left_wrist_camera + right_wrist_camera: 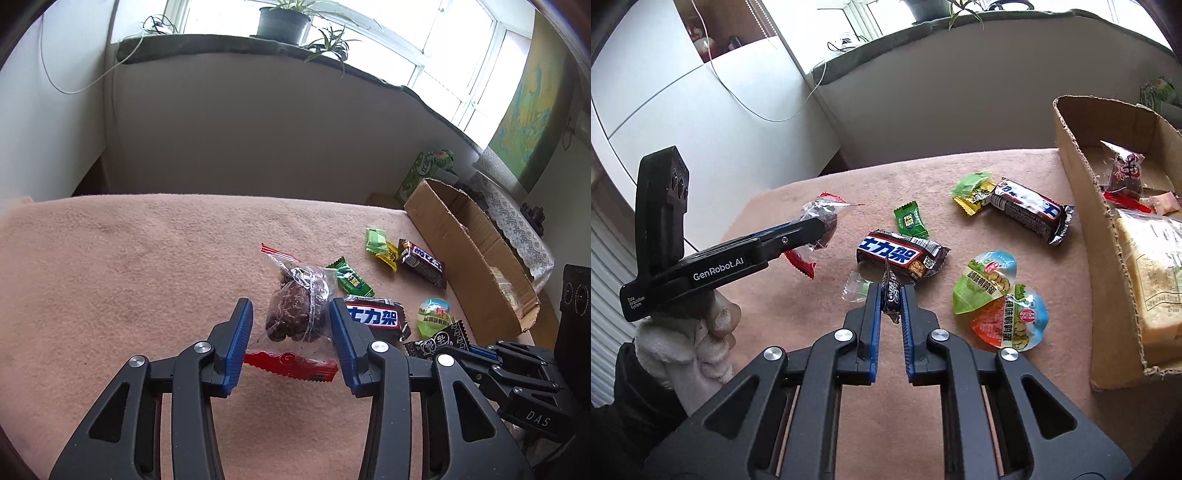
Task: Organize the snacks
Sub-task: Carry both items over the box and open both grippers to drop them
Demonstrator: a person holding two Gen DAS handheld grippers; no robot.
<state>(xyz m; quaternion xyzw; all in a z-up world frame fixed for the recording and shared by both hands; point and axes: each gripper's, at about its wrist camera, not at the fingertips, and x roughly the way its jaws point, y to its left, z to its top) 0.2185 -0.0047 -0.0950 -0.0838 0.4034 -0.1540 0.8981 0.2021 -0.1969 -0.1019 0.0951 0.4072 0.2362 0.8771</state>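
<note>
My left gripper point(291, 314) stands open around a clear packet with red ends holding a dark snack point(295, 314); the pads flank it without pressing it. The packet also shows in the right wrist view point(822, 218) beside the left gripper point(812, 230). My right gripper point(890, 293) is shut on a small black candy wrapper point(891, 295), held just above the pink cloth in front of a Snickers bar point(899, 256). A second Snickers bar point(1030, 212), a green candy point(910, 219) and two egg snack cups point(997, 299) lie on the cloth.
An open cardboard box point(1082, 177) stands at the right edge of the table and holds a large biscuit pack point(1152, 273) and small wrapped sweets. Green and yellow candies point(973, 190) lie near the far Snickers bar. A wall and window sill run behind the table.
</note>
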